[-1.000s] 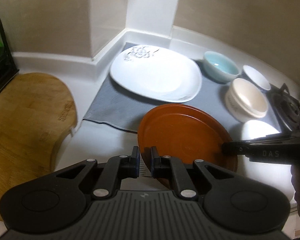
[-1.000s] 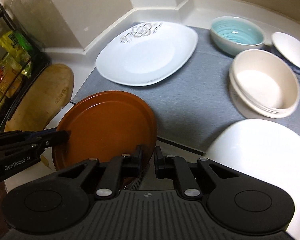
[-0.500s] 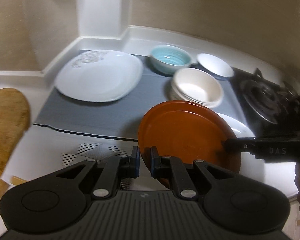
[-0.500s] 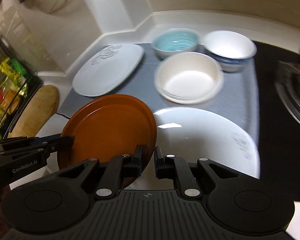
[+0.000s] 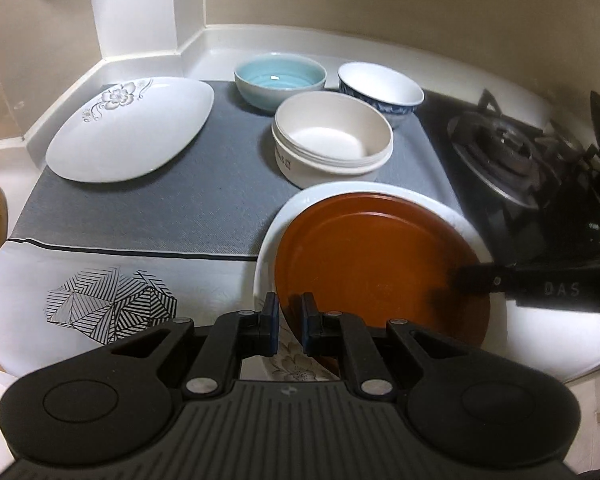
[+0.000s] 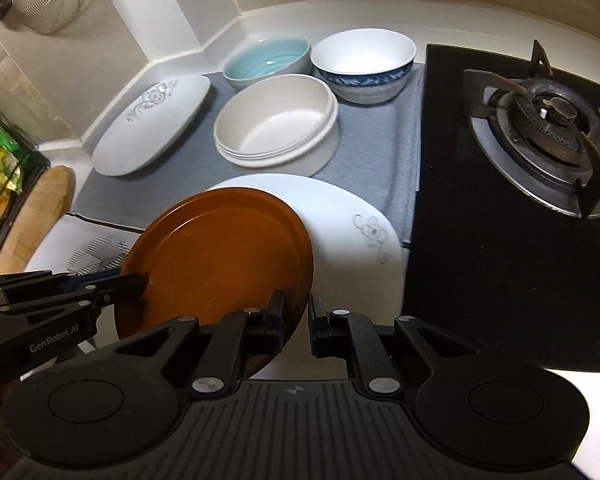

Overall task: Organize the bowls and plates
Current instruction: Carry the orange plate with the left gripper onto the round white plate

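I have the brown plate (image 5: 380, 268) pinched at two spots on its rim: my left gripper (image 5: 290, 320) clamps the near edge, and my right gripper (image 6: 296, 316) has its fingers pressed onto the opposite edge. The plate sits over the big white plate (image 6: 340, 216) at the front of the grey mat (image 5: 140, 216), near the gas burner (image 6: 548, 120). From the right wrist view it looks tilted, with its left side raised, so I judge it is not fully seated; I cannot tell whether any part already touches the white plate.

As for progress, the cream bowls (image 5: 332, 140) already look nested into one stack in the middle of the mat. The blue bowl (image 5: 280, 78) and the blue-patterned bowl (image 6: 362, 66) stand separately behind them, side by side. The oval flowered plate (image 5: 132, 130) lies alone at the left of the mat.

So I reckon this plate stack is almost made, once I lower and let go. Left to do, as I read it: gather the oval plate and perhaps group the two loose bowls.
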Action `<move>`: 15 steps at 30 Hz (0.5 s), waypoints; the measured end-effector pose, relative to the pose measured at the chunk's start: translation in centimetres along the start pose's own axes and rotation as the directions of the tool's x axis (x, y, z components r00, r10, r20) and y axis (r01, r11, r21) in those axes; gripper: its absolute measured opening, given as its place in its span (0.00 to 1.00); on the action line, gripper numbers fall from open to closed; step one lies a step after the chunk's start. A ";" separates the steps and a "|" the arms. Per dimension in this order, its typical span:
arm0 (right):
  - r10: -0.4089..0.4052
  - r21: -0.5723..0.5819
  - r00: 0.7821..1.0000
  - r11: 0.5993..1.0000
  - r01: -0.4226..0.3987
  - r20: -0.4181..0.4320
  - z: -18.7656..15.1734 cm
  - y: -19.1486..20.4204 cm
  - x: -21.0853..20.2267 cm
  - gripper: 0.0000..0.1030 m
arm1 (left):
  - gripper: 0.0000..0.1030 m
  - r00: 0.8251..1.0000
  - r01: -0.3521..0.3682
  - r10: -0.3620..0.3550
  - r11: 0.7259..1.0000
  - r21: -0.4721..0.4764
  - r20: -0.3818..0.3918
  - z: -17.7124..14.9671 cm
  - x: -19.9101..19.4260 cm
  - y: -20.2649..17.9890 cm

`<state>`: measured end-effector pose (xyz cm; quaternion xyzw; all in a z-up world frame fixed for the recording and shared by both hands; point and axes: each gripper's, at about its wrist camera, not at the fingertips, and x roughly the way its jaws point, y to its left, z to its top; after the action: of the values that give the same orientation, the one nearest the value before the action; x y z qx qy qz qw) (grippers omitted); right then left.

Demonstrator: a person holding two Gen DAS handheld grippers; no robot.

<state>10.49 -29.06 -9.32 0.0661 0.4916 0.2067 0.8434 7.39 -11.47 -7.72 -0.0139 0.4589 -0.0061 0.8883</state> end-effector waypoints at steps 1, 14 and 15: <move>-0.002 -0.003 1.000 1.000 0.002 0.000 0.0 -0.1 0.1 0.13 | 0.11 1.000 -0.001 0.001 1.000 -0.002 -0.006 -0.1 0.3 -0.1; -0.027 -0.023 0.998 0.999 0.026 -0.052 -0.4 -1.5 1.5 0.13 | 0.11 0.999 -0.022 0.021 1.000 -0.021 -0.042 -0.5 2.1 -1.0; -0.026 -0.029 0.998 0.999 0.024 -0.054 -0.3 -1.5 1.5 0.13 | 0.11 0.999 -0.025 0.024 0.999 -0.026 -0.044 -0.5 2.2 -1.0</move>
<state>11.28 -29.81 -11.15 0.0423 0.5123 0.2049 0.8329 8.30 -12.55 -9.79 -0.0197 0.4785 0.0105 0.8778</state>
